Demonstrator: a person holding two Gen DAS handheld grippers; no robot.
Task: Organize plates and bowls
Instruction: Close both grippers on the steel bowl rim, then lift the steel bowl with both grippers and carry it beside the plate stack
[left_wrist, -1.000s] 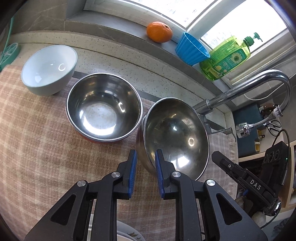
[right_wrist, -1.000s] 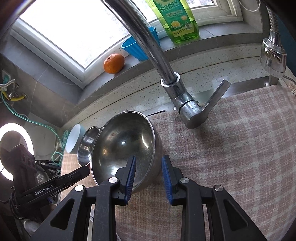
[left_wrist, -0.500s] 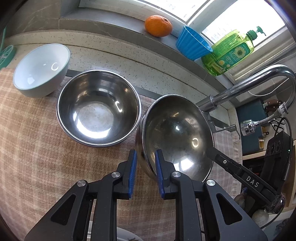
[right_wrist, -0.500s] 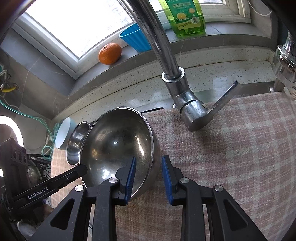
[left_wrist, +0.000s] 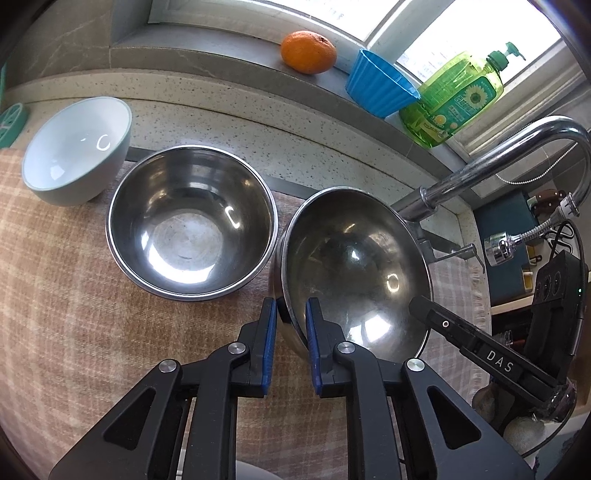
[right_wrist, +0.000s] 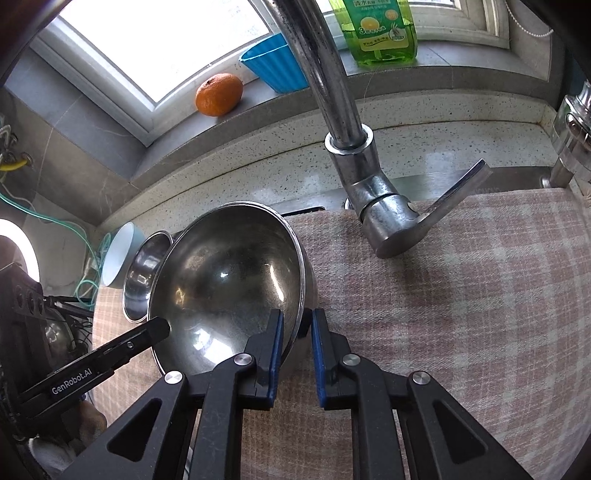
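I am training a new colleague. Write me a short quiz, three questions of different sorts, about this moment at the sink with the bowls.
1. True or false: the tilted steel bowl has its rim between the fingers of both the left gripper and the right gripper.
2. What stands nearest the tilted bowl, on the cloth? A) second steel bowl B) white bowl C) orange
3. Name the green thing on the window sill beside the blue cup.

Key: 1 true; 2 A; 3 dish soap bottle.
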